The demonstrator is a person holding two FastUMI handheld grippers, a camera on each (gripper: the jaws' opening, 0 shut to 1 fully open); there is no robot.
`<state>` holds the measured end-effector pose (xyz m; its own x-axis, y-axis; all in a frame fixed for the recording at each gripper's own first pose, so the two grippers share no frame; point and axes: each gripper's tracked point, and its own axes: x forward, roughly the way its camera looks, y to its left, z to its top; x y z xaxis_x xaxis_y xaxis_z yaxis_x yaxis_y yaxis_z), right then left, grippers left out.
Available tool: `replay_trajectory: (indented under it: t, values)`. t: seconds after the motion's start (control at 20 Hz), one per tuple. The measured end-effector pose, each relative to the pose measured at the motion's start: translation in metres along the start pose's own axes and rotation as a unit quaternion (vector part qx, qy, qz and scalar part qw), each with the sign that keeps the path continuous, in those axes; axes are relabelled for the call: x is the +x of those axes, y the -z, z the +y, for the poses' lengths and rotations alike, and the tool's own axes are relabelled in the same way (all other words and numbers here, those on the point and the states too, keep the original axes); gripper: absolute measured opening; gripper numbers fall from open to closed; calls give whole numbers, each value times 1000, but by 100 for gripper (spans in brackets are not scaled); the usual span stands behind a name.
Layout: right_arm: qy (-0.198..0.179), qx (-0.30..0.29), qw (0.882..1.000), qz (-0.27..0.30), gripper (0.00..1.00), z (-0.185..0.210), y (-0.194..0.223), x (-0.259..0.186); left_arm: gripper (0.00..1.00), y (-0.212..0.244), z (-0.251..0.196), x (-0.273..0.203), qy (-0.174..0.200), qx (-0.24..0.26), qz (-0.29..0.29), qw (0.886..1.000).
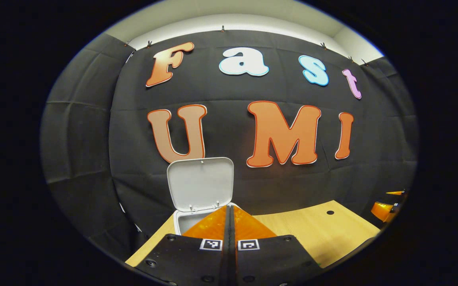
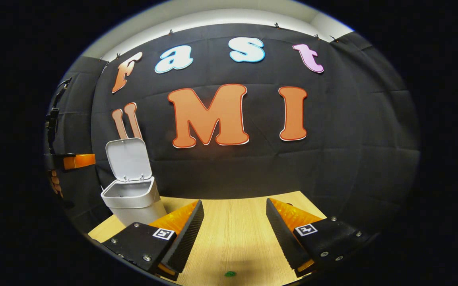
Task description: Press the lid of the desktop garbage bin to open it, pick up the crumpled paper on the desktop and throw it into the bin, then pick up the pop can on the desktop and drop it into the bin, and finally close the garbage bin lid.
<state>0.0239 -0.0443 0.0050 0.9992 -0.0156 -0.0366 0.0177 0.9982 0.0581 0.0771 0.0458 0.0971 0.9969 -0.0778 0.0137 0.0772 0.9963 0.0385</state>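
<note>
Table: a light wood table (image 2: 233,234) runs back to the black cloth wall; a small dark round hole (image 1: 330,212) sits in its top toward the far right in the left gripper view.
Bin: the white garbage bin (image 2: 135,206) stands on the far left part of the table, close to the wall, with its top open; in the left gripper view it sits straight ahead, its rim (image 1: 185,220) partly hidden behind that gripper's fingers.
Lid: the lid (image 1: 200,184) is swung up and stands nearly upright at the back of the bin, hinged along its lower edge; its pale underside faces the camera in both views (image 2: 129,159).
Left gripper: the left gripper (image 1: 229,226) is clenched, its two fingers pressed flat together with nothing between them, pointing at the bin; in the right gripper view it shows at the far left edge (image 2: 74,161), above and left of the bin.
Right gripper: the right gripper (image 2: 235,222) is released, its fingers spread wide apart over bare table, holding nothing, to the right of the bin.
Green speck: a small green bit (image 2: 230,273) lies on the table near the bottom edge, between the right gripper's fingers.
</note>
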Motion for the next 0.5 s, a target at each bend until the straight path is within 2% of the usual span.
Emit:
replay_trajectory:
  t: [0.15,0.3,0.5]
  values:
    - [3,7,1000,11,94,-2,4,-1,0,3,-5,-7,-1,1,-7,1000]
    - [2,2,1000,18,94,-1,6,-2,0,9,-8,-10,0,-21,-3,1000]
    - [0,-8,1000,16,94,1,3,-4,0,16,-4,-12,-6,-13,1,1000]
